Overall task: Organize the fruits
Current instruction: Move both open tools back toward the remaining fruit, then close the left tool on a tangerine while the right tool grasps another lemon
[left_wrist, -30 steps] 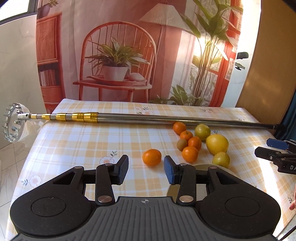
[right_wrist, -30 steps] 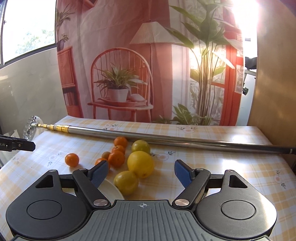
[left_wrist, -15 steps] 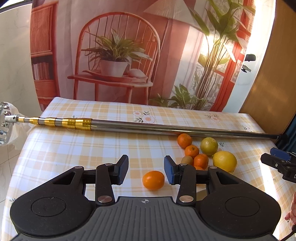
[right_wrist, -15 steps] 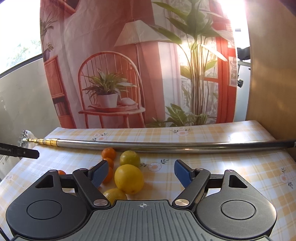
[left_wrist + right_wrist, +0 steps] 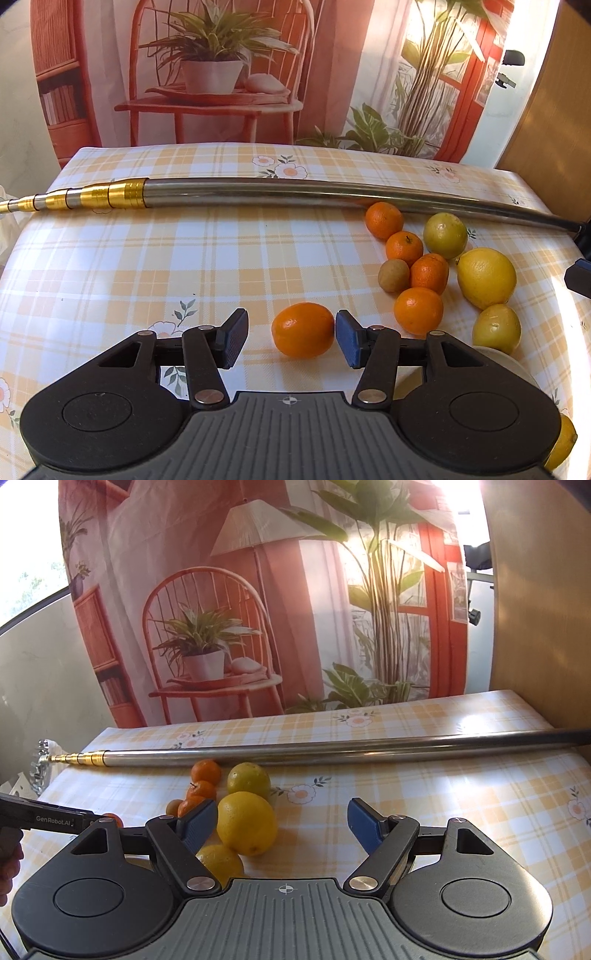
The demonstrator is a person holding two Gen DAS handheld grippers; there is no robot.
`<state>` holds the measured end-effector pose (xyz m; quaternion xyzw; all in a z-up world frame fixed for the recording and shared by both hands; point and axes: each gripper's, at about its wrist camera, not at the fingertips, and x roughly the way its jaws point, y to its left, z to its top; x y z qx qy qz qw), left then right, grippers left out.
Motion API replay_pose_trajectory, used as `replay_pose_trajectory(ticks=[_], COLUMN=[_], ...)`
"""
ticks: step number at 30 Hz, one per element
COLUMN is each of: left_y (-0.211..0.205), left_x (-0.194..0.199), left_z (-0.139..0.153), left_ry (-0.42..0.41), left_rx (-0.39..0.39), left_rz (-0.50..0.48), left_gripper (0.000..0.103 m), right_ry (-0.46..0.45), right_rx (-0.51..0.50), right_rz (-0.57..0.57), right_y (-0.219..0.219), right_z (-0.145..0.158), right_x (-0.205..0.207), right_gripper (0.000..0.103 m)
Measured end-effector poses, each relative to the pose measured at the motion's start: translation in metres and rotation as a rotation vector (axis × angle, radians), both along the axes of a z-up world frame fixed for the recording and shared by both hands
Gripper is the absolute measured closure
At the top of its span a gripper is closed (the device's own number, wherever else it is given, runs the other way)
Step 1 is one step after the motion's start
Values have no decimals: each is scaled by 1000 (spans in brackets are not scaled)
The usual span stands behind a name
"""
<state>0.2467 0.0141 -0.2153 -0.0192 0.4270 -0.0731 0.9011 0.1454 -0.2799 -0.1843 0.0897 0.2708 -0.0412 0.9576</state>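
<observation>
A lone orange mandarin [image 5: 303,329] lies on the checked tablecloth between the fingers of my left gripper [image 5: 291,338], which is open; its right pad sits almost against the fruit. To the right is a cluster: several mandarins [image 5: 418,310], a small brown fruit [image 5: 394,275], a green-yellow citrus [image 5: 445,235], a big lemon [image 5: 486,277] and a smaller yellow fruit [image 5: 496,328]. My right gripper [image 5: 282,825] is open above the table, with the big lemon [image 5: 246,823] just inside its left pad. A white plate rim [image 5: 509,360] shows behind my left gripper.
A long telescopic metal pole [image 5: 295,192] with gold rings lies across the table behind the fruit. The table's far edge meets a printed backdrop. A wooden panel [image 5: 539,602] stands at the right. The left gripper's body [image 5: 40,818] shows in the right wrist view.
My left gripper has moved forward and down, so the lone mandarin now lies between its fingers. My right gripper has advanced toward the big lemon and swung slightly right.
</observation>
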Motion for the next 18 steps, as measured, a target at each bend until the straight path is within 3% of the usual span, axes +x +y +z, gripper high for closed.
replay_pose_trajectory(ticks=[6,9,18], left_y=[-5,-8,-9], left_x=[9,9,-2], left_z=[-9,-12,-6], left_ry=[20,14,-20], left_rx=[6,18,40], left_rz=[-5,-11,-20], left_gripper=[49,61,62], right_ry=[13,21,37], right_rx=[9,12,25], right_rz=[-4,-6,-6], right_y=[0,-2,-4], right_z=[-4,-5,-11], right_x=[4,6,9], right_gripper=[28,28,28])
